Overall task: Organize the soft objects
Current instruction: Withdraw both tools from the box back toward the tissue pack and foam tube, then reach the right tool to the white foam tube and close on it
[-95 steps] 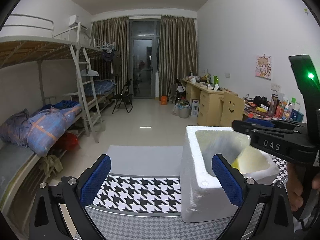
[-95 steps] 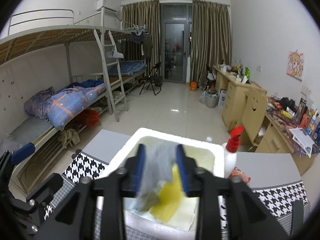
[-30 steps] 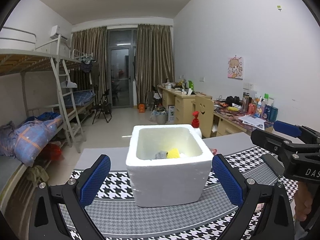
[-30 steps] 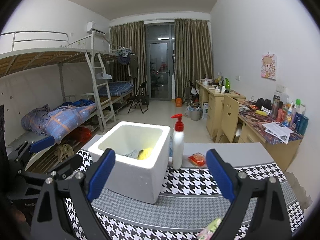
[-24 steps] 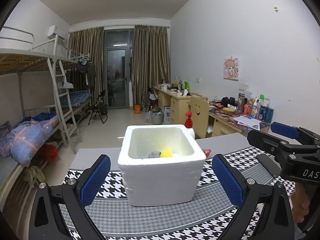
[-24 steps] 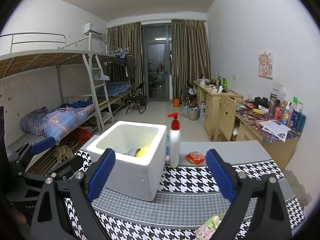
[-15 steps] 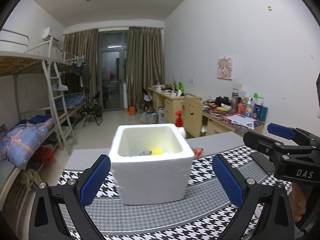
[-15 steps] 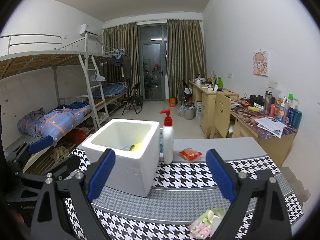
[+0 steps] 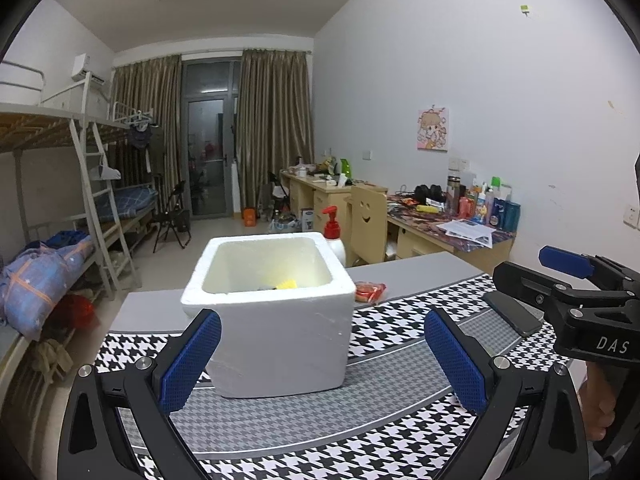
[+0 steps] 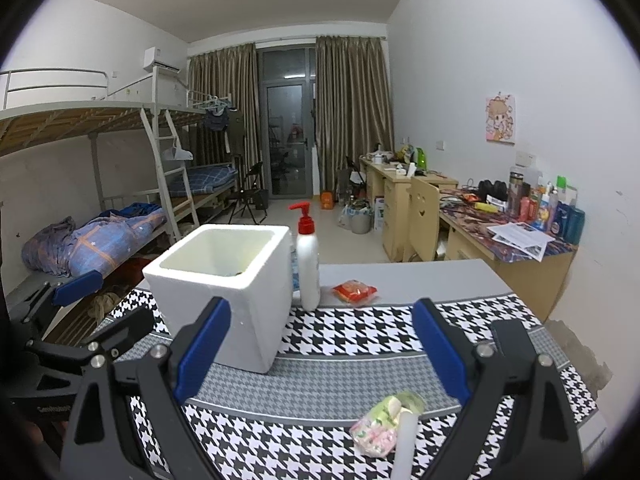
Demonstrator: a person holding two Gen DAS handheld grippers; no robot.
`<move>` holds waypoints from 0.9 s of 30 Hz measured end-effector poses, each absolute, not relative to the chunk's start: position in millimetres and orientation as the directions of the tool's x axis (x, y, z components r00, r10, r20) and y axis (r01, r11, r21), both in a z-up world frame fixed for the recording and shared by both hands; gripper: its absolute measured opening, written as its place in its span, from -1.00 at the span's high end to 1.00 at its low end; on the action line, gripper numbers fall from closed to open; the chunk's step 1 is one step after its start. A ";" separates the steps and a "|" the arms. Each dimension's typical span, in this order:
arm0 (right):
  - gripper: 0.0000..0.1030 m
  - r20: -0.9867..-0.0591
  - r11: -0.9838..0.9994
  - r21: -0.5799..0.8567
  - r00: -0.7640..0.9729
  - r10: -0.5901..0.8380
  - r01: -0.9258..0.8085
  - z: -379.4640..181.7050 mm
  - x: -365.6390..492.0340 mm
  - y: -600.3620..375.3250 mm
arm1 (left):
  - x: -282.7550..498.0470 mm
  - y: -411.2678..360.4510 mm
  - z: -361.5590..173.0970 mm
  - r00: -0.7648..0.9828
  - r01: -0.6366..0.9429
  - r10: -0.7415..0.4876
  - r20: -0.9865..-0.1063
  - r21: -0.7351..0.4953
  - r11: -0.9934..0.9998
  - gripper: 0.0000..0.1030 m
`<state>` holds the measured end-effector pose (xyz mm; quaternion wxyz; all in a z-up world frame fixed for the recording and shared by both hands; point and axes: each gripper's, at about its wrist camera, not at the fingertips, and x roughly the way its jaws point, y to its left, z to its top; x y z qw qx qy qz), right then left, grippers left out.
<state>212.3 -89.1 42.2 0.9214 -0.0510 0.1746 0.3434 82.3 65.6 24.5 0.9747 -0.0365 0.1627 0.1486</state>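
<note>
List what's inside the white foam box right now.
In the foam box, the left wrist view shows a yellow cloth beside something dark. The near wall hides the rest of the bottom.

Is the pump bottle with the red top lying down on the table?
No, the pump bottle stands upright on the table, right beside the white foam box.

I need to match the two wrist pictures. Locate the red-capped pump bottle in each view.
Left wrist: pump bottle at centre, mostly hidden behind the foam box's far right corner.
Right wrist: pump bottle in full view, standing just right of the foam box.
Shared landmark: red snack packet.
</note>
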 end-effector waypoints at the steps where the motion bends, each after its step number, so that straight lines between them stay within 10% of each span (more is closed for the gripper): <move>1: -0.83 -0.356 0.762 0.023 0.707 0.611 -0.647 41.5 211.1 -90.9 | 82.5 64.2 24.0 0.904 -0.298 0.274 -0.328 -0.026 0.954 -0.98; 27: -0.83 -0.365 0.834 0.011 0.774 0.517 -0.551 15.9 211.2 -136.4 | 96.5 28.6 10.6 0.921 -0.199 0.174 -0.348 -0.039 0.979 -0.98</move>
